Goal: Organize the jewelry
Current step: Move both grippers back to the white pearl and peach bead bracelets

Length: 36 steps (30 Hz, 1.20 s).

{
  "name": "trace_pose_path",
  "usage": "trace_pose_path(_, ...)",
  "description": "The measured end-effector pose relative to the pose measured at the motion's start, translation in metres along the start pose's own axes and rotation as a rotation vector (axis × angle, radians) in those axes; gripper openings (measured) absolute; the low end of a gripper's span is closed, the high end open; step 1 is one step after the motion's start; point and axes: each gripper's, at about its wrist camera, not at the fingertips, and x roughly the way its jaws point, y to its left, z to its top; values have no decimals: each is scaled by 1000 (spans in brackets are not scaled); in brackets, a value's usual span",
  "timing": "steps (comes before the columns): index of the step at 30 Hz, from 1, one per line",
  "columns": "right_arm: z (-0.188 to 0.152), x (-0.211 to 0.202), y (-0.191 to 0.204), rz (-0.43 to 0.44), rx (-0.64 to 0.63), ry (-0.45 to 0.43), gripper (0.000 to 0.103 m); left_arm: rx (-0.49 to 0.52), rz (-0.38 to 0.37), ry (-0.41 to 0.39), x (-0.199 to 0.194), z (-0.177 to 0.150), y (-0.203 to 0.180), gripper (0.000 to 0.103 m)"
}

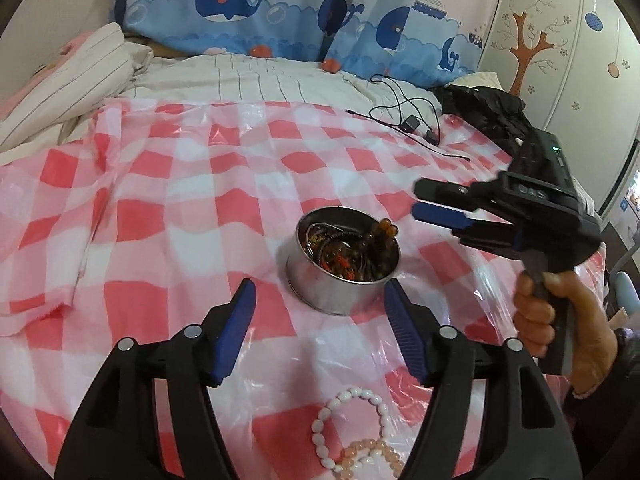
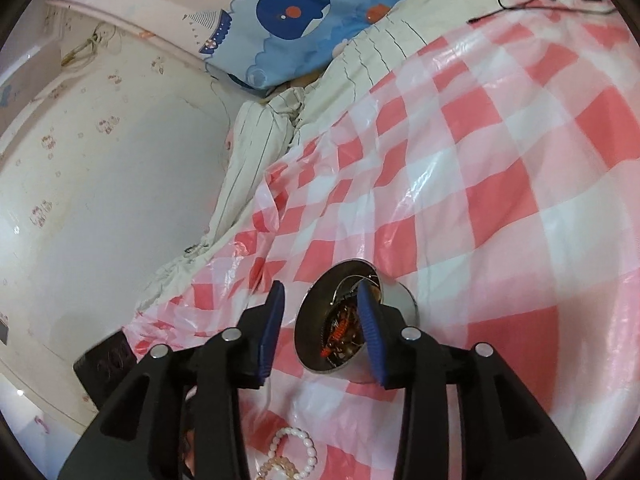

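You face a bed in striped cream bedding, spread with a glossy pink-and-white checked plastic sheet. Behind it hangs a blue whale-print curtain; at right, a pale wardrobe bears a tree decal.

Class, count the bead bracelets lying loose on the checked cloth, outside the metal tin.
2: a white bracelet nearest the left tongs, and a pink bracelet overlapping it. More sit tangled inside the tin.
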Motion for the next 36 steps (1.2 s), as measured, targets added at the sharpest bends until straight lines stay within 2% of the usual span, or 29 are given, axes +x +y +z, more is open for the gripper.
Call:
trace_pose_path(5, -2, 20, 4, 6, -32, 43, 44, 5, -17, -6, -2, 1, -2, 65)
trace_pose_path(8, -4, 37, 4, -24, -47, 93, 45, 1, -14, -9, -3, 1, -1, 66)
trace_pose_path(11, -6, 47, 8, -66, -74, 109, 46, -6, -13, -10, -4, 1, 0, 66)
trace_pose_path(12, -6, 46, 8, -57, -67, 112, 46, -4, -12, -11, -4, 1, 0, 67)
trace_pose_path(14, -2, 31, 14, -22, -70, 40, 46, -2, -7, -8, -4, 1, 0, 68)
trace_pose_path(18, 3, 13, 27, -15, -100, -2, 54, 13, 7, 0, -1, 0, -2, 70)
trace_pose_path(21, 1, 15, 27, -39, -106, 7, 62, 26, 22, 2, -1, 0, -5, 73)
trace_pose_path(27, -4, 40, 17, -110, -113, 61, 64, 40, 16, 13, 3, -4, -10, 76)
trace_pose_path(30, -4, 49, 13, -100, -100, 96, 64, 48, 17, 24, 7, -5, -12, 76)
trace_pose_path(36, 1, 29, 28, -78, -109, 43, 65, 74, 23, 32, 6, -7, -17, 77)
